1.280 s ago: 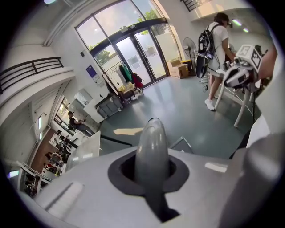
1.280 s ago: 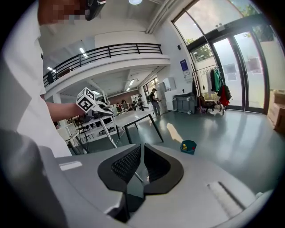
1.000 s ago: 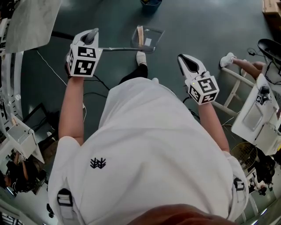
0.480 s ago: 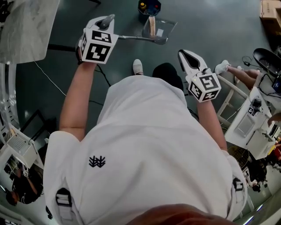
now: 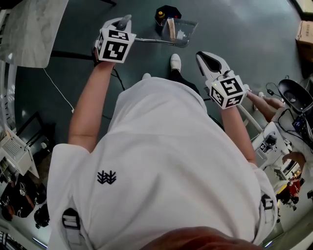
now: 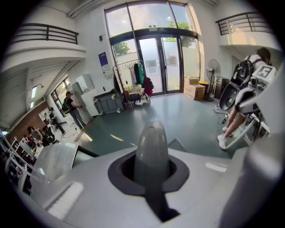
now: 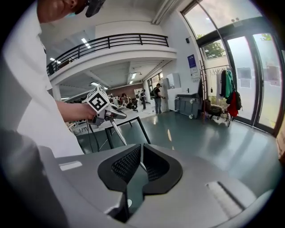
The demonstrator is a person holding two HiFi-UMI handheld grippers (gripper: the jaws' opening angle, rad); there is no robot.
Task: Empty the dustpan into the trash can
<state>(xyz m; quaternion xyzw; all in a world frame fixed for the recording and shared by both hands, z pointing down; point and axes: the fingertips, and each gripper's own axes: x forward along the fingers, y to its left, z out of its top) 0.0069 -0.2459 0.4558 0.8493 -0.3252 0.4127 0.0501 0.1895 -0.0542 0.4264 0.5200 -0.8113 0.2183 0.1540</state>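
Note:
In the head view my left gripper (image 5: 122, 25) is shut on the thin grey handle (image 5: 146, 40) of a clear dustpan (image 5: 180, 30), held out level in front of me. A pale wooden piece lies in the pan. The pan sits right beside a small dark trash can (image 5: 165, 13) on the floor, overlapping its right rim. In the left gripper view the grey handle end (image 6: 151, 149) fills the jaws. My right gripper (image 5: 203, 56) hangs shut with nothing in it, to the right of the pan; its shut jaws (image 7: 140, 153) show in the right gripper view.
A pale table top (image 5: 29, 27) stands at the far left with cables (image 5: 56, 85) on the dark floor near it. A seated person's legs (image 5: 266, 106) and a white frame are at the right. Glass doors (image 6: 160, 62) lie ahead.
I have walked forward. The trash can came into view at the top, and the dustpan in my left gripper has moved up beside it. The right gripper stayed shut at my side.

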